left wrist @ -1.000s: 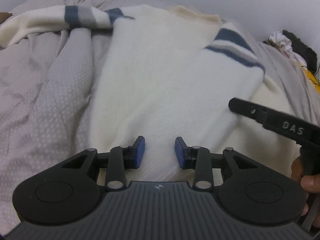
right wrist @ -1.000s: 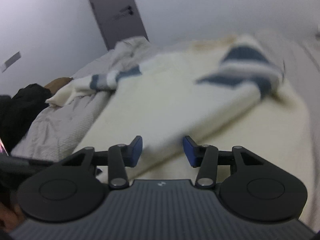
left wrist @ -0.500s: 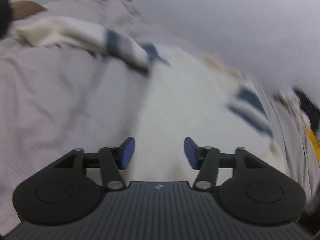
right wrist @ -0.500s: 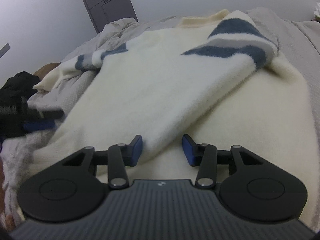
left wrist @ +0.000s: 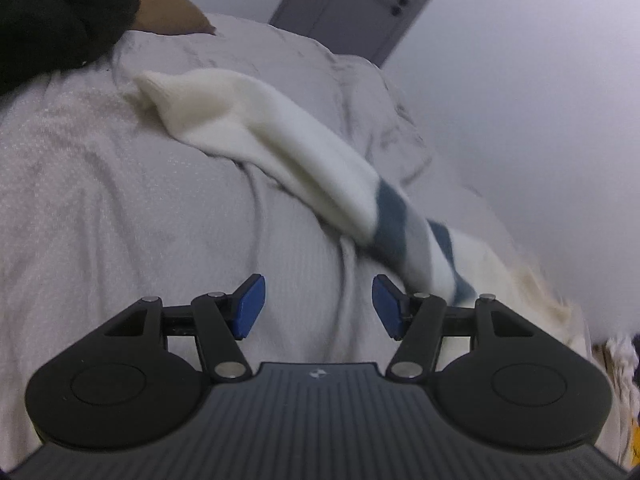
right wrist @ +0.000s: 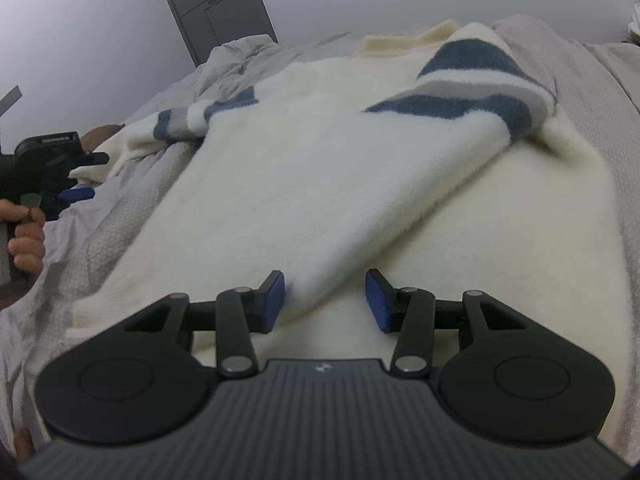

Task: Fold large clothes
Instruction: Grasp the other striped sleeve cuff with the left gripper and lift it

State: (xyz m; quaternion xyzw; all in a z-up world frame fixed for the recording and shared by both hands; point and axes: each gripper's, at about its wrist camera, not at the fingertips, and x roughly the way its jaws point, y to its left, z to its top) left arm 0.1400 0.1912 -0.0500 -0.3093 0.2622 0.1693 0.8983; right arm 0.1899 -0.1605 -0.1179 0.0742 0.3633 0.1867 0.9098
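A cream sweater [right wrist: 320,168] with blue and grey stripes lies flat on the bed. One sleeve [right wrist: 460,92] is folded across its body. The other sleeve [left wrist: 280,152] stretches out over the grey bedding [left wrist: 120,220]. My left gripper [left wrist: 318,304] is open above bare bedding, with the striped part of that sleeve just past its right pad. In the right wrist view the left gripper [right wrist: 90,176] sits at the left edge, held by a hand [right wrist: 26,240]. My right gripper [right wrist: 325,300] is open low over the sweater. The folded sleeve's end lies between its pads, untouched.
A grey door [right wrist: 216,4] stands in the far wall. A dark garment [left wrist: 52,12] and a brown object [left wrist: 168,12] lie at the bed's far left. More clothes [left wrist: 620,360] are heaped at the right edge. Rumpled bedding surrounds the sweater.
My left gripper has swung left, off the sweater's body to the bedding beside the outstretched sleeve, and its jaws stand wider. The right gripper has stayed over the folded sleeve.
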